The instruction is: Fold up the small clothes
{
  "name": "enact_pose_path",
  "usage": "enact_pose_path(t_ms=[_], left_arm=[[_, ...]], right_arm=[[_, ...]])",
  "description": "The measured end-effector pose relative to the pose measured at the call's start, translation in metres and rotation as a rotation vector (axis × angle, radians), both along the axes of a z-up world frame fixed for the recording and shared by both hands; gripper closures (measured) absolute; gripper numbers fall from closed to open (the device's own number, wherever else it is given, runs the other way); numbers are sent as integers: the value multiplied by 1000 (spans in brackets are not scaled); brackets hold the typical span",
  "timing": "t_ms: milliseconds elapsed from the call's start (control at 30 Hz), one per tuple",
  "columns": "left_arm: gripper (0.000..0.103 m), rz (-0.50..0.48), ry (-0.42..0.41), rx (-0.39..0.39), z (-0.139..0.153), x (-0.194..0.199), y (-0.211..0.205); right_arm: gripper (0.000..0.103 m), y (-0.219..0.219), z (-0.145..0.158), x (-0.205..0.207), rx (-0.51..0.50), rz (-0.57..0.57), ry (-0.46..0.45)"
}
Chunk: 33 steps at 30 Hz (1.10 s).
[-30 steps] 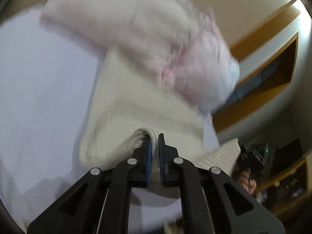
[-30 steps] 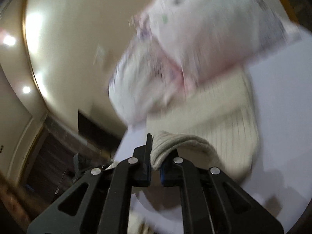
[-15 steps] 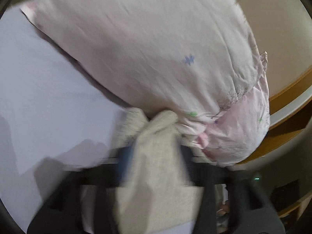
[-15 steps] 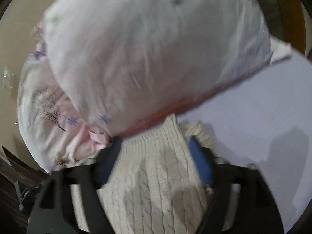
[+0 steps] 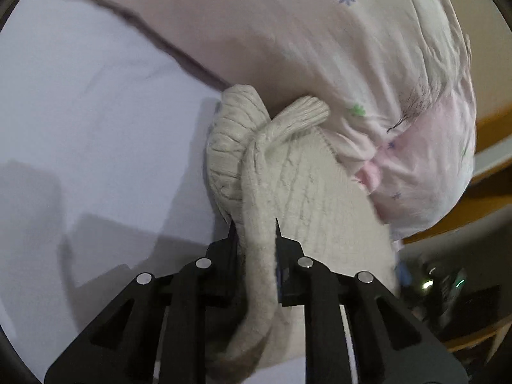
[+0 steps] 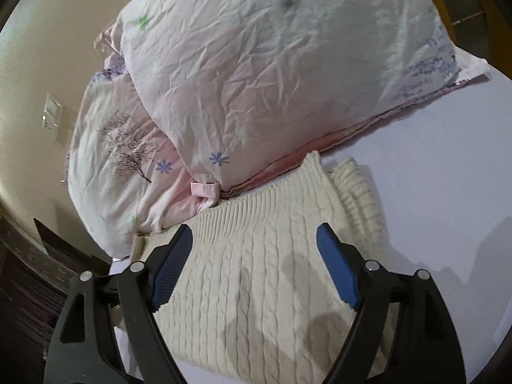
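Left wrist view. The left tool (image 5: 254,233) is closed on a rolled band of the cream sweater (image 5: 307,192); the knit runs between its fingers and hangs down past them toward 6 o'clock. A second earlier the sweater lay spread flat with only its near hem pinched; half a second ago the view was blurred; now the fabric is bunched and doubled over, its ribbed cuff (image 5: 304,113) touching the pillow (image 5: 320,48) at 12 o'clock. The pillow fills the upper frame from 11 to 3 o'clock. Open sheet (image 5: 96,128) lies from 7 to 10 o'clock. At 3 to 4 o'clock the bed ends at a wooden ledge (image 5: 492,121).

Right wrist view. The right tool (image 6: 254,264) stands wide apart, its blue pads (image 6: 171,265) over the sweater (image 6: 265,272) and gripping nothing; a second ago it was shut on a fold of the knit. The sweater now lies flat on the sheet (image 6: 448,176), its ribbed hem against the pillow (image 6: 256,64) at 12 o'clock. A second fold (image 6: 358,198) lies along its edge at 1 o'clock. Bare sheet opens from 1 to 4 o'clock. The bed edge and dark floor (image 6: 28,288) lie at 8 to 9 o'clock.
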<state>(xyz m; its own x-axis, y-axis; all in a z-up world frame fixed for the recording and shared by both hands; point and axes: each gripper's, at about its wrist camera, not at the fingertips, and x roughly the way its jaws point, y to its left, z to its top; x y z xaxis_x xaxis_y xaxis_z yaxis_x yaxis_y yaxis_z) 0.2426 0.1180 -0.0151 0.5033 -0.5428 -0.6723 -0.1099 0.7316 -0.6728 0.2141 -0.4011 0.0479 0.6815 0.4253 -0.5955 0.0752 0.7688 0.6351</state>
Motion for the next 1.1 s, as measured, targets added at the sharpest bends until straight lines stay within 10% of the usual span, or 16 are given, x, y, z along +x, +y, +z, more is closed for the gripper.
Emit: enact_pose_path(t_ms=[167,300,467,567,667,800,1033,1100], left_arm=[[88,-67,-148,-214,59,-7,-39],[88,-272,-232,-351,95,0,-153],[83,-588,-26,-504,48,19,-305],[82,-608,-32,-591,47,14,-296],[34,-484,-186,-421,69,3,-237],[31,-370,-137,-111,58,-2,-195],[29,-450,-43,21,18,-1,-217],[24,-448,-53,49,16,4,-228]], right_arm=[[24,-32,13,-29,-1,-54,-49],[24,-61,20,-54,-12,-140,-85],[24,-83,13,-62,-18,-206,-42],[24,-96,12,-65,-3,-189,-10],[18,-101,9,-55,36,-112,16],[18,-91,-14,-22,95,5,174],[21,-74,-43,9,74,80,261],[37,-71,-47,14,99,99,259]])
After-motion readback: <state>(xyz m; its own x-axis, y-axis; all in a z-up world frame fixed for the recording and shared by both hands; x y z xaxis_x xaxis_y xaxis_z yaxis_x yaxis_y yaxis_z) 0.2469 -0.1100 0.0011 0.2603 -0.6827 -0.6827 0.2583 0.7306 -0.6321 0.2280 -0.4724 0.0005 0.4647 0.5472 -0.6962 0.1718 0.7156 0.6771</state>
